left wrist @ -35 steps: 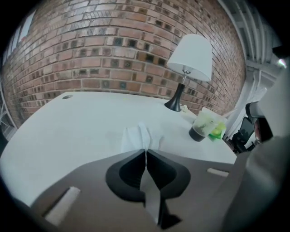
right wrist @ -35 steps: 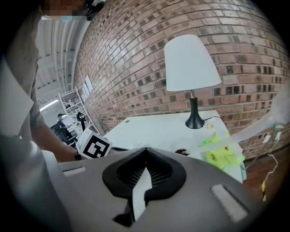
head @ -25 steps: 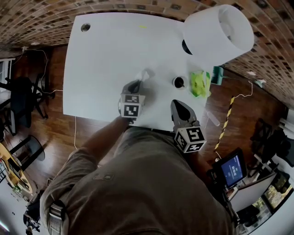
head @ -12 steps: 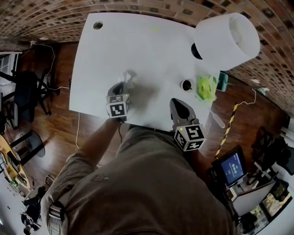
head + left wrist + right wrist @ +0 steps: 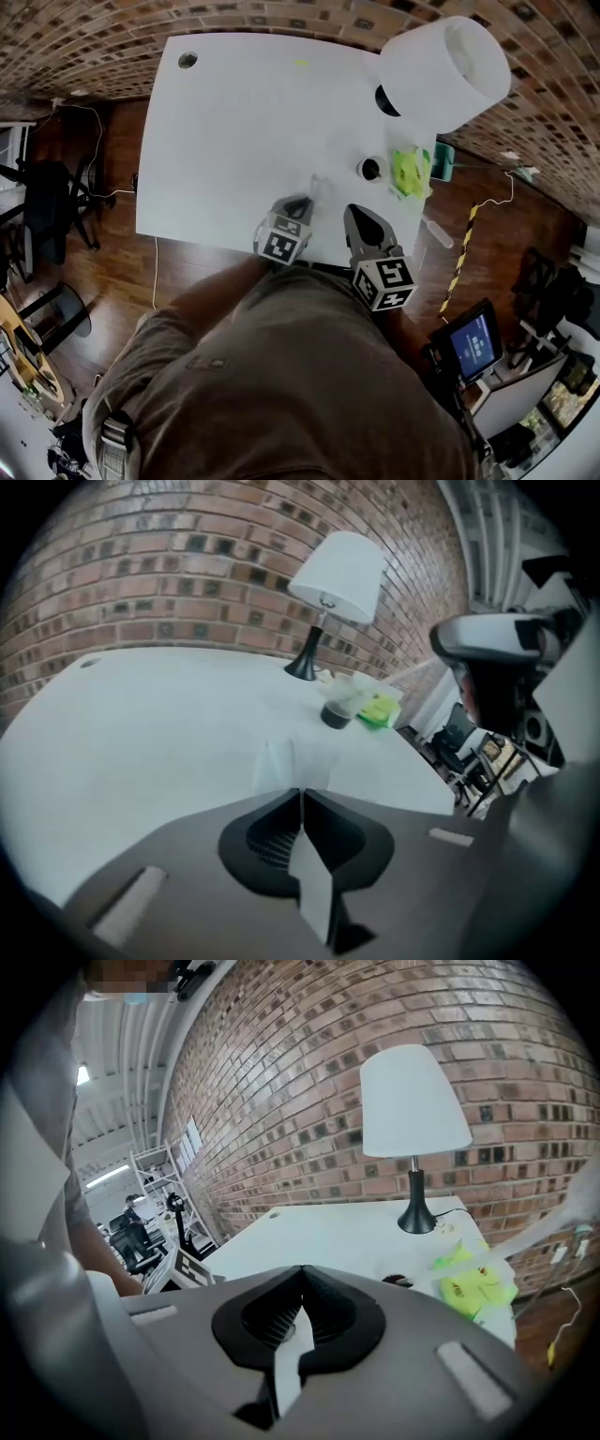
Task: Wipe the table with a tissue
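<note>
On the white table (image 5: 234, 122) my left gripper (image 5: 302, 199) sits near the front edge, shut on a white tissue (image 5: 316, 186). The tissue lies crumpled on the tabletop just past the jaw tips. In the left gripper view the left gripper (image 5: 300, 791) has its jaws closed together, and the tissue (image 5: 292, 764) spreads out flat ahead of them. My right gripper (image 5: 357, 211) hovers just to the right, over the table's front edge. Seen in its own view, the right gripper (image 5: 302, 1271) is shut with nothing between its jaws.
A white-shaded lamp (image 5: 445, 70) stands at the table's far right corner. A small dark cup (image 5: 369, 169) and a green packet (image 5: 410, 172) lie near the right edge. There is a cable hole (image 5: 187, 60) at the far left corner. Chairs and a monitor (image 5: 473, 342) stand around on the wooden floor.
The left gripper dragged the tissue left across the table, then swept it back right and nearer the front edge, ending beside the right gripper. The right gripper has stayed put.
</note>
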Tool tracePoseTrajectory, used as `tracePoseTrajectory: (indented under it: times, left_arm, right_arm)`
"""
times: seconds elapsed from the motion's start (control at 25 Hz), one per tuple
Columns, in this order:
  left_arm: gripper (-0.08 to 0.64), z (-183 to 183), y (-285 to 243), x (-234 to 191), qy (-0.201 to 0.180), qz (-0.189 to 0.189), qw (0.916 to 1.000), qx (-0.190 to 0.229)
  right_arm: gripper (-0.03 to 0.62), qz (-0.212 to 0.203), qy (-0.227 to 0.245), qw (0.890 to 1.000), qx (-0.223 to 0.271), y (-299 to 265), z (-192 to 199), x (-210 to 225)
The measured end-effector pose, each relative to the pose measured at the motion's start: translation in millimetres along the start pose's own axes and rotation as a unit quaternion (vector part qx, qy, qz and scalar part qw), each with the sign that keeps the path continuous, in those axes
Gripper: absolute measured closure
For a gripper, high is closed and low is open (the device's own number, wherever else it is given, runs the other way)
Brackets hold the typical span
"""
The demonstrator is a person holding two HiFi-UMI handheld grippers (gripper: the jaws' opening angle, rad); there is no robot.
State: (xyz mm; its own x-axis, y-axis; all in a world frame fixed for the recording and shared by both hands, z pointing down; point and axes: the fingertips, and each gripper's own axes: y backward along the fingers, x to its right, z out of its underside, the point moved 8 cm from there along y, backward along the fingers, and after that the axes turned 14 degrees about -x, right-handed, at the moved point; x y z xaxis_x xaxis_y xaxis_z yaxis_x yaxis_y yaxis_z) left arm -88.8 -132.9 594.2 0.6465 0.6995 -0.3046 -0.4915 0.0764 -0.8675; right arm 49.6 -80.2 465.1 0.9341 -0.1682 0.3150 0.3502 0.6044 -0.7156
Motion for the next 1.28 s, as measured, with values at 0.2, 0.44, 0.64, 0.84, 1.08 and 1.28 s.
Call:
tracePoseTrajectory:
  times: [0.2, 0.44, 0.64, 0.84, 1.08, 1.28]
  left_arm:
    - [0.546, 14, -7, 31, -0.056, 0.057, 0.9960, -0.040]
    - [0.484, 25, -3, 34, -0.069, 0.096, 0.9926, -0.030]
    - [0.391, 24, 16, 37, -0.073, 0.102, 0.9918, 0.025]
    - [0.406, 29, 48, 39, -0.017, 0.057, 0.9928, 0.104]
    - [0.535, 35, 88, 62, 0.060, -0.027, 0.9778, 0.199]
    - [0.558, 50, 100, 107, 0.086, -0.071, 0.9658, 0.234]
  right_arm:
    - [0.581, 0.005, -0.004, 1.000, 0.002, 5, 4, 2]
    - [0.581, 0.005, -0.007, 1.000, 0.004, 5, 6, -4]
    - [0.581, 0.000, -0.008, 1.000, 0.006, 9, 13, -2]
    - [0.581, -0.031, 0.019, 0.999, 0.013, 18, 21, 1]
    - [0.581, -0.068, 0.055, 0.996, 0.032, 56, 36, 18]
    - [0.581, -0.086, 0.063, 0.994, 0.039, 90, 67, 38]
